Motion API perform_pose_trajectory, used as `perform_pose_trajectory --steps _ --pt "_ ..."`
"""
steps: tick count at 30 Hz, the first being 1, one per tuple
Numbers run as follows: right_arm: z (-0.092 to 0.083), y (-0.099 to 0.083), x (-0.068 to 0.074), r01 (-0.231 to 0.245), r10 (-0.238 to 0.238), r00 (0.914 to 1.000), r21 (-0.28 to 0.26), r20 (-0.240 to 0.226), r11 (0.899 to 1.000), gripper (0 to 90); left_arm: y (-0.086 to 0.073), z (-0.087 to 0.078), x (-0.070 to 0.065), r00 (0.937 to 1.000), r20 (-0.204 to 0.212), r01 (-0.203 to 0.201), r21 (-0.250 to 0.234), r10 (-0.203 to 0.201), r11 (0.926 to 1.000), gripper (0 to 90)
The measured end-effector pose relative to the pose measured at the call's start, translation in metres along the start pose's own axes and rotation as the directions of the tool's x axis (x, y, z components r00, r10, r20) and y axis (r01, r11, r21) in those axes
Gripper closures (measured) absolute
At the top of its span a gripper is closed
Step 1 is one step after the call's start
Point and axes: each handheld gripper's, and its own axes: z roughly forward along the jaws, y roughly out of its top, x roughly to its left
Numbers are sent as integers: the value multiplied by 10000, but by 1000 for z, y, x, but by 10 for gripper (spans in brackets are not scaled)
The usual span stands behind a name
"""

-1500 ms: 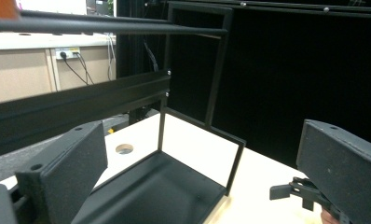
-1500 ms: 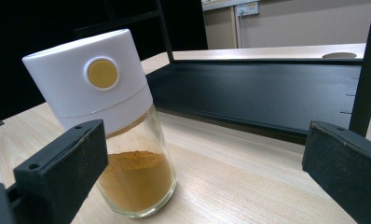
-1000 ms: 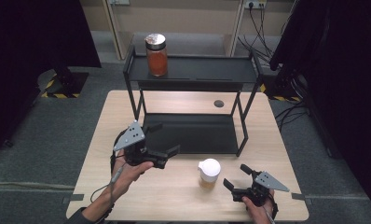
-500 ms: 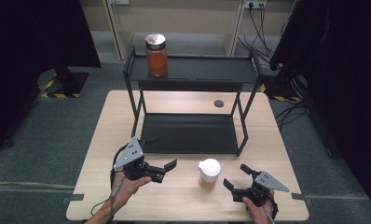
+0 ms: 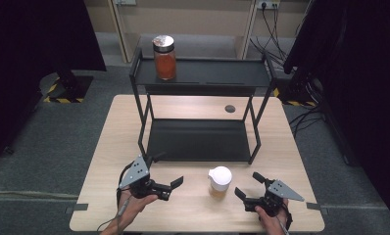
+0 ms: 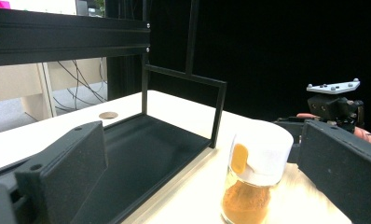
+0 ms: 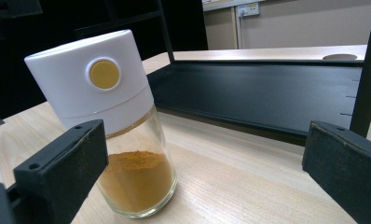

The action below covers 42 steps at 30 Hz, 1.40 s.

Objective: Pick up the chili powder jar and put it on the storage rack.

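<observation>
Spice jar (image 5: 220,179), glass with a white cap and a layer of orange-brown powder in its base, stands upright on the wooden table (image 5: 105,147) between two hand-held grippers, just in front of the black two-tier rack (image 5: 203,139). The left gripper (image 5: 172,188), held in the person's left hand (image 5: 134,203) at the near left of the table, points toward the jar with its jaws spread wide and nothing between them; it sits near the jar but apart from it. In the left gripper view the jar (image 6: 254,172) appears between the two black jaws, farther off, with the other gripper (image 6: 335,105) visible beyond it. The right gripper (image 5: 249,191), held at the near right edge of the table, also has its jaws wide apart and empty, aimed at the jar from the opposite side and not touching it. The right gripper view shows the jar (image 7: 111,126) close up, near the left jaw, a round yellow button on its white cap, with the rack's lower shelf (image 7: 267,93) behind. On the rack's top shelf (image 5: 207,73), well away from both grippers, stands a larger jar (image 5: 164,57) with a metal lid and reddish-orange contents. A small dark round spot (image 5: 230,108) marks the tabletop behind the rack.
</observation>
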Motion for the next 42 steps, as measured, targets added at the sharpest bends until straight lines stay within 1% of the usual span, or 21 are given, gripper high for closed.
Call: perform_pose_trajectory --steps 6,10,14,16,19,23,26,29,31,37,42 --pt "0 0 0 -29 29 10000 -12 -11 10000 4 -11 -1 -1 10000 29 28 44 -28 10000 8" --pt "-1 0 0 16 -16 10000 -8 -22 10000 4 -20 -1 -1 9999 60 88 11 -88 10000 9" --pt "-1 0 0 22 -22 10000 -20 -31 10000 4 -30 -2 0 10000 46 17 -51 -17 10000 9" --pt "-1 0 0 31 -31 10000 -35 -34 10000 4 -35 -1 1 9999 122 77 -30 -77 10000 9" --pt "-2 0 -1 9 -9 10000 -66 -26 10000 4 -41 -2 0 9999 81 72 -12 -72 10000 9" --pt "-2 0 -1 6 -6 10000 -93 -26 10000 4 -51 -3 -1 9998 17 179 -99 -179 9998 10" --pt "-3 0 -1 44 -44 10000 -123 -31 9999 4 -55 -4 -2 9999 -10 103 -87 -103 9999 10" --pt "-4 0 -1 35 -35 10000 -154 -27 9999 4 -59 -5 -2 9998 -26 172 -220 -172 9996 11" --pt "-4 0 -1 30 -31 10000 -152 -47 9999 4 -62 -6 -2 9999 -41 145 -300 -146 9994 11" --pt "-7 -1 -1 -5 3 10000 -214 -71 9998 4 -65 -9 -3 9998 -179 -60 -356 53 9993 12" --pt "-9 -1 -1 6 -6 10000 -259 -17 9997 4 -67 -9 -1 9998 -153 96 -252 -100 9996 12"
